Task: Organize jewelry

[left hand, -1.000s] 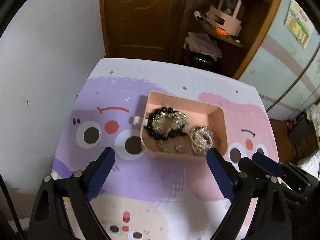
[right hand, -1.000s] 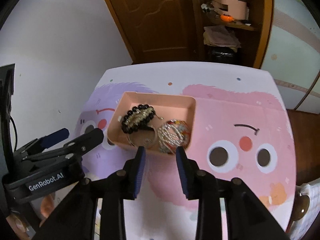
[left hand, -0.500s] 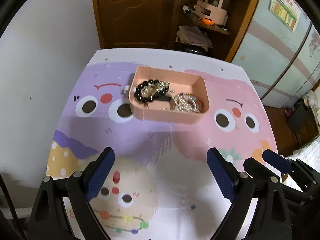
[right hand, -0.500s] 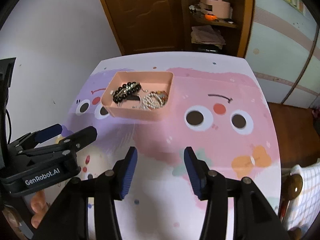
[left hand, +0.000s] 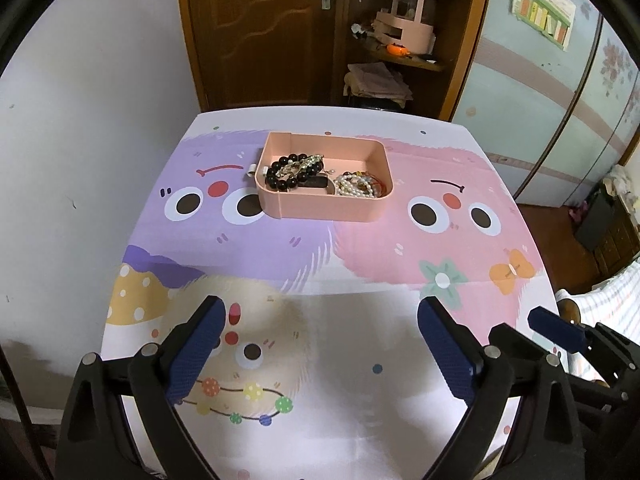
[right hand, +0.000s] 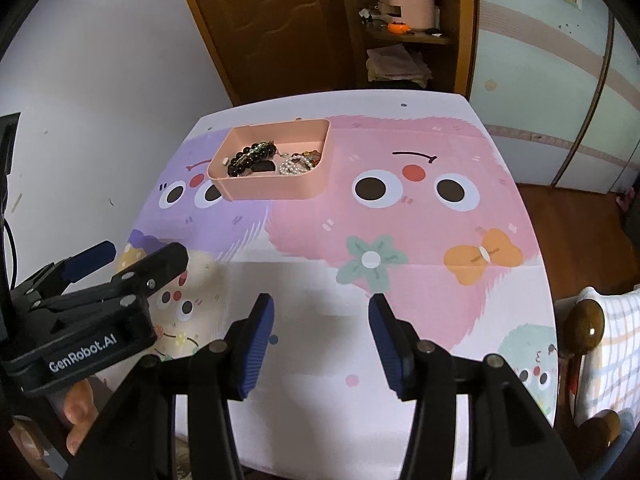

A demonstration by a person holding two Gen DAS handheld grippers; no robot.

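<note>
Pink plastic tray point(left hand: 320, 204) seen in left wrist view, set on far half of cartoon-printed table cover point(left hand: 320, 280). Contains black bead bracelet point(left hand: 292, 172) at left, pearl strand point(left hand: 354, 188) at right, small dark object between them, identity unclear. Left gripper point(left hand: 320, 344) low over near edge, blue pads point(left hand: 192, 348) spread wide, nothing held, well apart from tray. Right gripper's tip noted at lower right.

Right wrist view: same tray point(right hand: 272, 190) at far left of cover point(right hand: 400, 240), black beads point(right hand: 250, 158) and pearls point(right hand: 294, 166) inside. Right gripper point(right hand: 320, 344) near front edge, fingers point(right hand: 256, 344) parted, empty. Left gripper point(right hand: 128, 264) alongside at left, spread, thumb beneath.
</note>
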